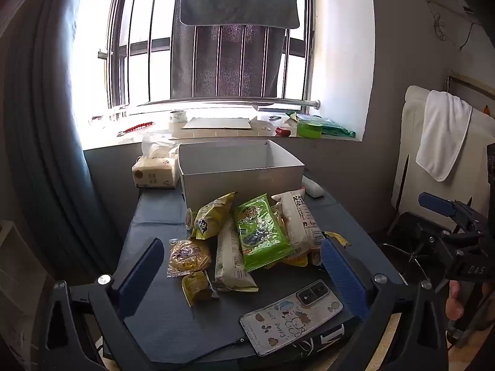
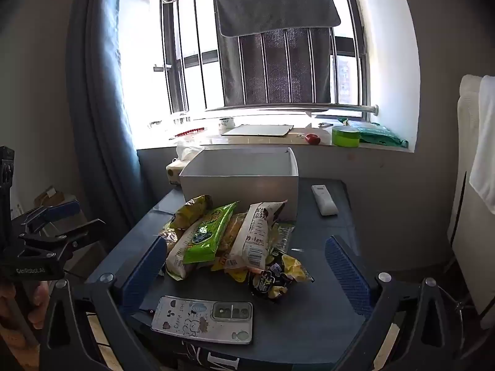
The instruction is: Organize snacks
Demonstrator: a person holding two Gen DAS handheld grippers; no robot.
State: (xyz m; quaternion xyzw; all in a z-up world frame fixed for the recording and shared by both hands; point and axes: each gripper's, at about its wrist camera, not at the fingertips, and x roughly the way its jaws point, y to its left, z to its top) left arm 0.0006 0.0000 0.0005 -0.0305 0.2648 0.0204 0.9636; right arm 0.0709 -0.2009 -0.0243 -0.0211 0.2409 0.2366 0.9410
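snacks (image 1: 253, 238) heaped against white box (image 1: 241, 167) | phone (image 1: 290, 321) lies nearest

Looking forward from the near-left edge of the dark table (image 1: 161, 216), slightly downward, toward the window (image 1: 216, 61). Framed low by the left gripper (image 1: 244, 278) fingers spread wide (right gripper (image 1: 445, 207) glimpsed at far right). Looking likewise from the near-right edge, close above the tabletop (image 2: 309, 303), through the right gripper (image 2: 247, 275). Shared by both: snack pile (image 1: 256, 235) (image 2: 229, 238), white box (image 1: 241, 170) (image 2: 241, 179), phone (image 1: 290, 321) (image 2: 204, 318), windowsill (image 1: 216, 130)
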